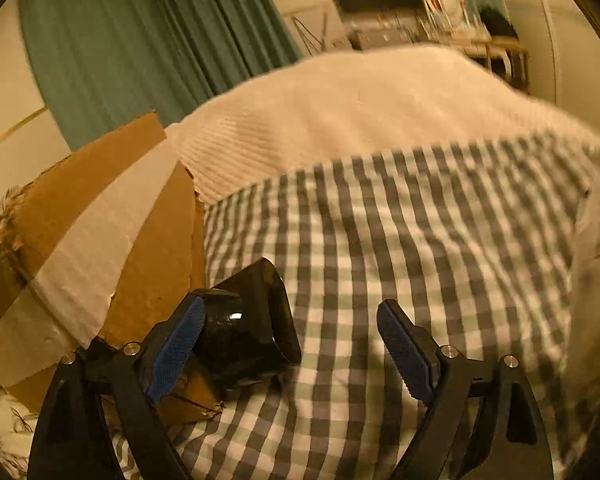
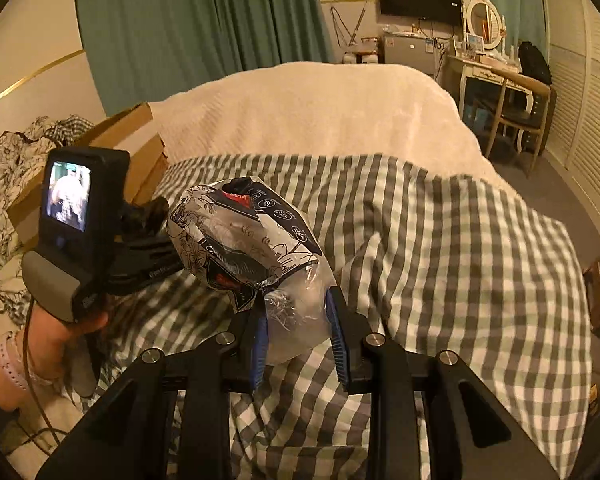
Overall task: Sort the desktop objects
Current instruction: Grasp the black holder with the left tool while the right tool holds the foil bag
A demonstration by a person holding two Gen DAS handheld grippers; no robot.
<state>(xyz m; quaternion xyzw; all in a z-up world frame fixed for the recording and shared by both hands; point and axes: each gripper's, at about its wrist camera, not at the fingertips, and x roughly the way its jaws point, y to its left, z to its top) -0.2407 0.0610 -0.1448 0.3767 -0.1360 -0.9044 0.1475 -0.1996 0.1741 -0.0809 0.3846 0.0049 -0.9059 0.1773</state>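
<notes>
In the left wrist view my left gripper (image 1: 292,328) is open, its jaws wide apart above the checked bedcover (image 1: 420,260). A glossy black cone-shaped object (image 1: 248,320) lies on the cover against the inner side of the left fingertip pad (image 1: 176,344), not clamped. In the right wrist view my right gripper (image 2: 298,332) is shut on a crinkly plastic packet (image 2: 244,236) with black, white and red print, held up above the cover. The left gripper's handle and camera screen (image 2: 70,196) show at the left, held by a hand.
A brown cardboard box (image 1: 100,216) with a pale tape strip lies at the left of the bed, also seen in the right wrist view (image 2: 140,148). A cream blanket (image 2: 320,112) covers the far half. A desk, chair (image 2: 516,104) and wall screen stand beyond.
</notes>
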